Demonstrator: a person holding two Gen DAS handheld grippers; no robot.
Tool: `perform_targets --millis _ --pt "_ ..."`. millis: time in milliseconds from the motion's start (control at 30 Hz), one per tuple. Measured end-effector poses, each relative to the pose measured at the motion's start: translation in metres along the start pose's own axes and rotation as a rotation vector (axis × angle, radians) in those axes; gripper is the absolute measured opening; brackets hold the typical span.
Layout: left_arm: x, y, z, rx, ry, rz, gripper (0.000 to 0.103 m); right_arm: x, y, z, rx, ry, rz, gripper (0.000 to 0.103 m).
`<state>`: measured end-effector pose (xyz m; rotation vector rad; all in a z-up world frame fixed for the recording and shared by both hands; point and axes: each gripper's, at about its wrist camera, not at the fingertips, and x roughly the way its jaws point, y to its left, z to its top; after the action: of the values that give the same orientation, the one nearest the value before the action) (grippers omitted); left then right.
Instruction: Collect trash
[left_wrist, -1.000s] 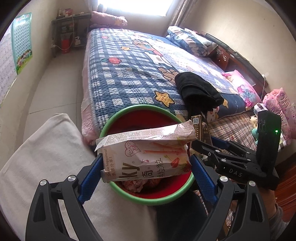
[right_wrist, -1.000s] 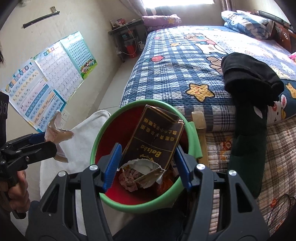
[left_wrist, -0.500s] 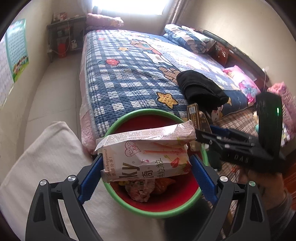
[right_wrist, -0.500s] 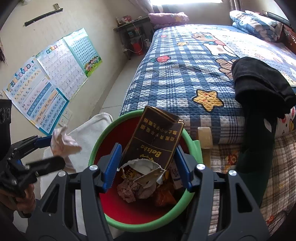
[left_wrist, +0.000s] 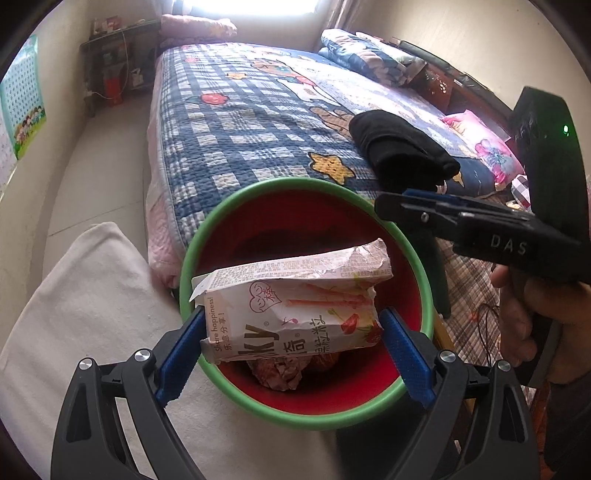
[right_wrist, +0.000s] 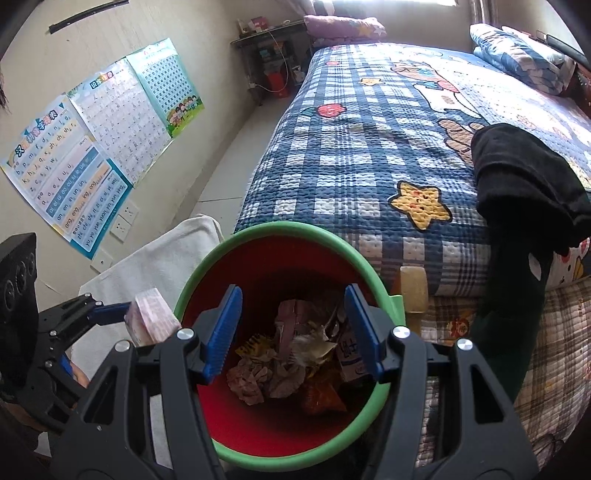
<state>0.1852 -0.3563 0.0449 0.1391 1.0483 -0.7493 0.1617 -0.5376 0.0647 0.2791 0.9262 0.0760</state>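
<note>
The left hand-held gripper (left_wrist: 291, 332) had its blue pads clamped on both ends of a torn pink snack box (left_wrist: 291, 310), holding it right over the mouth of the red, green-rimmed bin (left_wrist: 303, 417) beside the bed (left_wrist: 240, 122). The right hand-held gripper (right_wrist: 293, 332) hung above the same bin, jaws partly apart and gripping nothing, with crumpled wrappers (right_wrist: 288, 362) lying at the bottom.
</note>
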Motion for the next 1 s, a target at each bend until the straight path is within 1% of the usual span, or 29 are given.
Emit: perform_targets --millis 33,67,100,133,167,233,267,300,433,567,700,833,933,1000 --pt "0.000 -0.001 0.000 0.006 -0.001 -0.003 0.088 0.000 0.002 0.001 -0.001 0.001 0.000 0.056" --pt "0.000 -0.002 0.001 0.013 -0.002 -0.010 0.088 0.000 0.004 0.001 -0.007 0.002 -0.001 0.059" --pt "0.000 -0.003 0.002 0.015 -0.001 -0.015 0.088 -0.001 0.007 0.001 -0.013 0.004 -0.004 0.072" --pt "-0.001 -0.002 0.002 0.016 0.004 -0.018 0.088 -0.002 0.009 0.002 -0.016 -0.002 -0.013 0.079" --pt "-0.002 -0.003 0.001 0.020 0.013 -0.011 0.089 -0.005 0.011 0.003 -0.014 -0.015 -0.022 0.089" --pt "-0.006 -0.001 -0.003 0.025 0.011 0.001 0.094 -0.013 0.015 0.003 -0.011 -0.032 -0.025 0.092" --pt "-0.010 0.000 -0.006 0.022 0.004 0.000 0.095 -0.016 0.019 0.003 -0.012 -0.036 -0.031 0.097" --pt "-0.015 0.003 -0.011 0.013 0.000 -0.005 0.095 -0.019 0.021 0.002 -0.011 -0.043 -0.039 0.098" --pt "-0.030 0.011 -0.024 -0.011 -0.003 -0.025 0.095 -0.029 0.030 -0.003 0.009 -0.054 -0.052 0.098" --pt "-0.053 0.019 -0.044 -0.028 -0.038 0.008 0.095 -0.039 0.051 -0.013 -0.007 -0.059 -0.060 0.098" --pt "-0.084 0.035 -0.067 -0.068 -0.085 0.087 0.095 -0.047 0.082 -0.027 -0.043 -0.065 -0.065 0.098" --pt "-0.121 0.050 -0.091 -0.133 -0.162 0.207 0.095 -0.060 0.113 -0.041 -0.055 -0.119 -0.082 0.098" --pt "-0.151 0.064 -0.113 -0.195 -0.243 0.295 0.095 -0.069 0.143 -0.053 -0.097 -0.160 -0.091 0.098" --pt "-0.168 0.072 -0.129 -0.216 -0.278 0.359 0.095 -0.073 0.164 -0.063 -0.126 -0.180 -0.076 0.098"
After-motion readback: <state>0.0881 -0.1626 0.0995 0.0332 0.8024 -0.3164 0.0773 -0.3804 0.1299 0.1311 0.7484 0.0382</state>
